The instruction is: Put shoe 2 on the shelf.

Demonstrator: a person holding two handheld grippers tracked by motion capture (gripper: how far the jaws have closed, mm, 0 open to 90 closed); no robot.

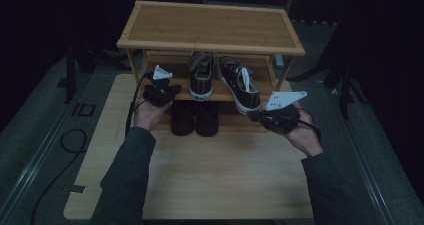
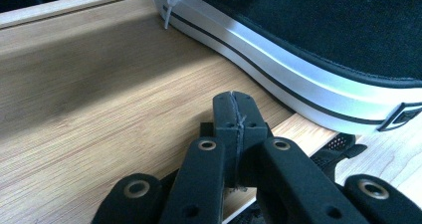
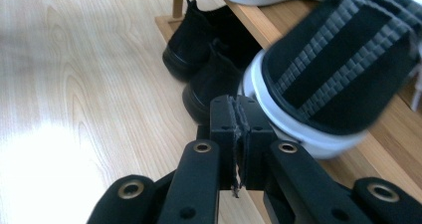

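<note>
dark surroundings close in around a pale wooden table (image 1: 200, 180), on which stands a bamboo shoe rack (image 1: 210, 25) with a flat top and shelves beneath.

at the left of the high view, the left gripper (image 1: 161, 92) sits in the person's left hand (image 1: 147, 114), at the left end of the middle shelf (image 1: 227, 91). in the left gripper view its two black jaws are pressed flat together with nothing between them, just above the shelf board, and the white-edged sole of the left sneaker (image 2: 318, 45) runs past just beyond their tips, not touching as far as i can tell.

further right, the left sneaker (image 1: 201, 74) stands on the middle shelf with its heel toward the person. below it, a pair of black shoes (image 1: 195, 117) sits on the bottom level, side by side.

right again, the right sneaker (image 1: 240, 85) lies on the same middle shelf, angled, with its heel reaching the front edge of the shelf.

at the right, the right gripper (image 1: 256, 116) is in the person's right hand (image 1: 305, 135), just below and beside that heel. in the right gripper view its jaws are closed on each other and hold nothing; the right sneaker's striped heel (image 3: 343, 64) looms just behind them, slightly blurred, and the black shoes (image 3: 209, 59) lie further off on the left.
</note>
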